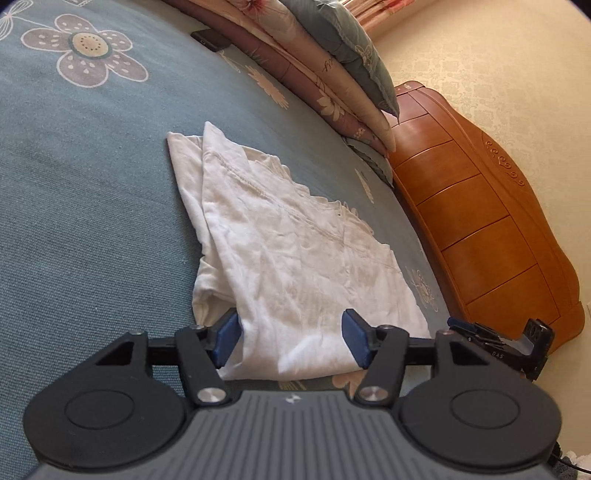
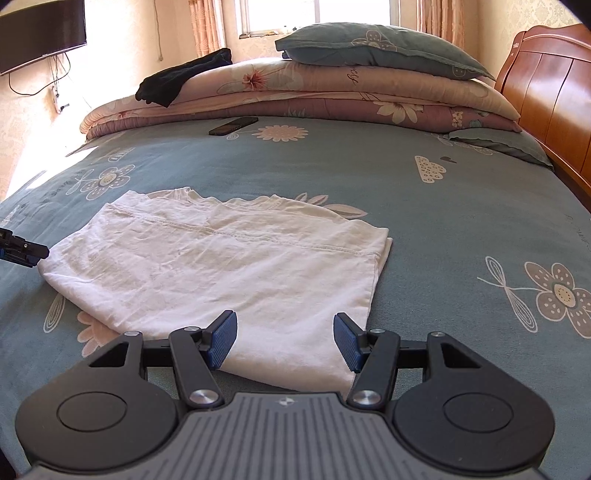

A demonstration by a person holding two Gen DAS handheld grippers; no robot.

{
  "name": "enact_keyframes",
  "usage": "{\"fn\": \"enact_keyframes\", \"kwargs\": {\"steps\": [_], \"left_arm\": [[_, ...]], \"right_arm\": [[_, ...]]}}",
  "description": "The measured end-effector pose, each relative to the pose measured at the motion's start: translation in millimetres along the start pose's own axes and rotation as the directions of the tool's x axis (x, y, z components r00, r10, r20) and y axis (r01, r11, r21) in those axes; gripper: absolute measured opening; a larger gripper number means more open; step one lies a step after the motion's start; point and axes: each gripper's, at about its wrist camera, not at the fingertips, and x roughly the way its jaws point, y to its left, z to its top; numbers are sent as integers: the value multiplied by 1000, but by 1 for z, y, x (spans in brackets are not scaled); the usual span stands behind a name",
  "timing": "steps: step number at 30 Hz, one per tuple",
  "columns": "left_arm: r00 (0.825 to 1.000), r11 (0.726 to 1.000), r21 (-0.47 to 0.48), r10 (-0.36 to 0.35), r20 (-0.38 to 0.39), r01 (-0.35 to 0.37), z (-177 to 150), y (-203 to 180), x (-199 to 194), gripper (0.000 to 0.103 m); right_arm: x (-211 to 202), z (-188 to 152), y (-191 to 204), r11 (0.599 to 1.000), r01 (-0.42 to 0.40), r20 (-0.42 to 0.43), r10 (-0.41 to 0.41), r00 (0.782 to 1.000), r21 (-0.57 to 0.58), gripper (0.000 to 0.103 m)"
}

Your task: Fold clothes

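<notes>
Upper centre of my right view: a grey-blue pillow (image 2: 380,50) tops a stack of folded floral quilts (image 2: 314,96). A dark cloth (image 2: 181,79) lies on the stack's left end; a phone (image 2: 233,126) rests on the blue flowered bedsheet (image 2: 443,221) just before it. Wooden headboard (image 2: 554,99) at right, screen (image 2: 40,33) at upper left.
</notes>
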Motion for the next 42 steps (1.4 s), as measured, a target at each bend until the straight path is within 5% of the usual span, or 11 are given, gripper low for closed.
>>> {"fn": "enact_keyframes", "kwargs": {"steps": [2,4,6,7,12,18,22,32,34,36,42], "left_arm": [[1000,999,-33,-1,-24,0,3,9,6,66],[999,999,-35,22,-36,-23,3,14,12,54],[999,999,6,43,-32,-43,2,8,13,6],[998,998,29,52,-31,-51,1,4,14,2],[992,989,100,112,-57,-106,-6,-11,10,2],[989,990,11,138,-51,-137,-16,12,-15,2],[996,996,7,90,-4,-90,-11,11,-21,3],[995,995,3,99,-9,-99,6,9,-7,36],[994,994,11,108,-15,-108,3,7,-3,33],[988,987,44,154,-28,-152,-1,0,0,0],[973,974,10,227,-39,-227,-15,-3,-8,0]], "right_arm": [[6,4,8,1000,-2,-7,2,1000,-2,63],[10,7,14,1000,-8,-13,8,1000,-5,63],[13,11,23,1000,-10,-16,10,1000,-21,63],[15,13,27,1000,-11,-18,11,1000,-29,63],[21,17,42,998,-2,-32,0,999,-65,63],[24,11,41,997,-8,-54,3,999,-79,63],[31,3,34,998,0,-78,-5,997,-59,63],[29,1,26,1000,-3,-53,2,999,-22,63],[30,0,27,1000,-4,-57,2,998,-24,63],[31,-2,28,1000,0,-62,-2,998,-30,63],[31,-3,29,1000,3,-64,-5,998,-28,63]]}}
